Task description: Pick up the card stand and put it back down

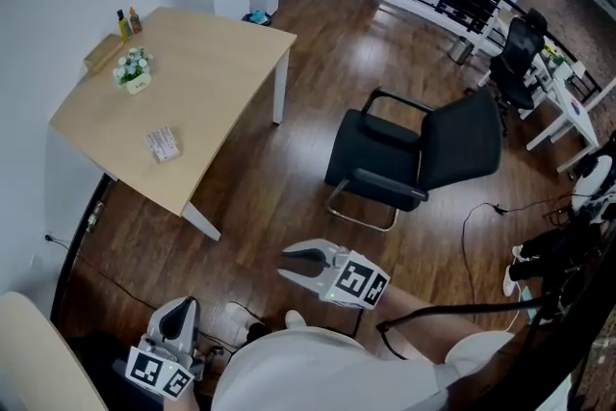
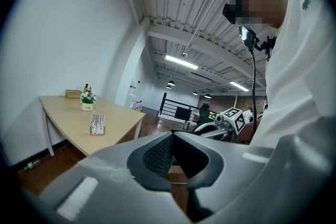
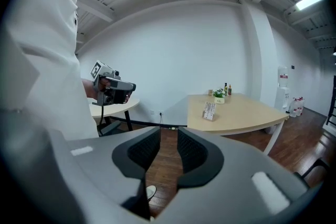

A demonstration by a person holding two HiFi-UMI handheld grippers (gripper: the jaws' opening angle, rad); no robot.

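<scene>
The card stand [image 1: 163, 143] sits on the worktop [image 1: 231, 63], well away. My right hand-held gripper [image 3: 168, 140] is apart, empty; my left hand-held gripper [image 2: 172, 138] together. I'd step in, line up squarely.

We are reading no legible words or numbers anywhere. On the table [image 1: 226, 63], the card stand [image 1: 162, 143] is showing print too small to make out. The square markers [image 1: 358, 282] on the gripper cubes are showing only black-and-white patterns.
</scene>
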